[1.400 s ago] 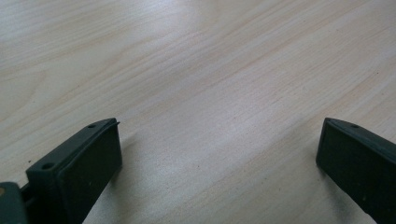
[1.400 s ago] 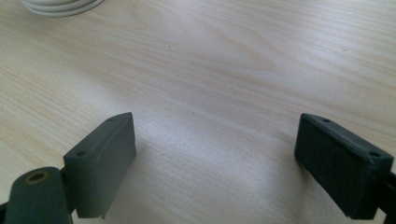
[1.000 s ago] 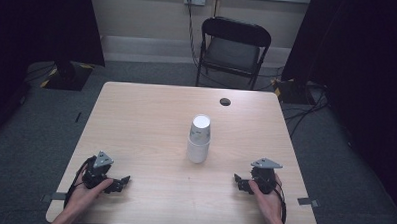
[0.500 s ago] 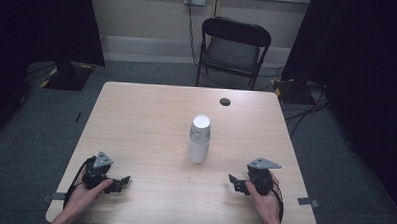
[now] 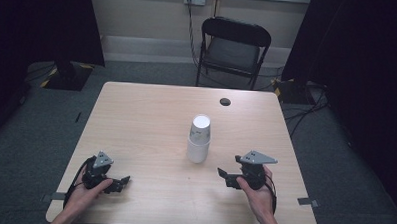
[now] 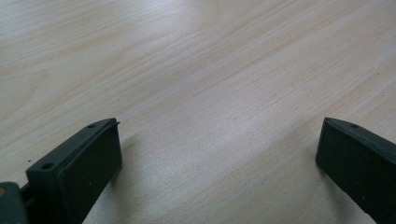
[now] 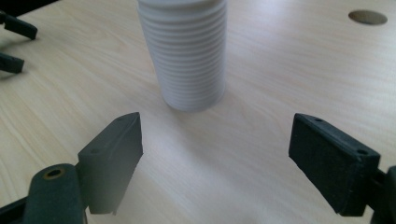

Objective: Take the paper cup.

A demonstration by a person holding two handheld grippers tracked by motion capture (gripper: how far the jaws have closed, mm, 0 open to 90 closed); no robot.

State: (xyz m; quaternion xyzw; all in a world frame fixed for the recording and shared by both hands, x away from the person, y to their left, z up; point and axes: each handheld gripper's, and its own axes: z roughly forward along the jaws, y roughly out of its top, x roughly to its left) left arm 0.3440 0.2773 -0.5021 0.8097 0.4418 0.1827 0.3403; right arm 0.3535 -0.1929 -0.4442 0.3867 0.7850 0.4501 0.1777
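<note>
High view. A stack of white paper cups [image 5: 199,138], nested upside down with the closed base uppermost, stood near the middle of the light wooden table [image 5: 136,120]. A small dark print ran around the upper cup, too small to be read. Because the cups were inverted, nothing could be seen inside them. The left gripper [image 5: 118,183] rested near the table's front left corner, well apart from the stack. The right gripper [image 5: 223,175] was held in a hand [image 5: 257,194] near the front right, close to the stack and pointing toward it. A round dark cable hole [image 5: 225,101] lay behind the stack, and a black folding chair [image 5: 232,48] stood beyond the far edge.

Left gripper view. The two black jaws stood wide apart over bare wood grain, with nothing between them.

Right gripper view. The jaws, having just narrowed slightly, remained well apart and empty. The ribbed white stack [image 7: 187,56] stood just ahead of them, between their lines but untouched. The other gripper's jaw tips [image 7: 14,42] showed at upper left, and the cable hole [image 7: 367,17] at upper right.
</note>
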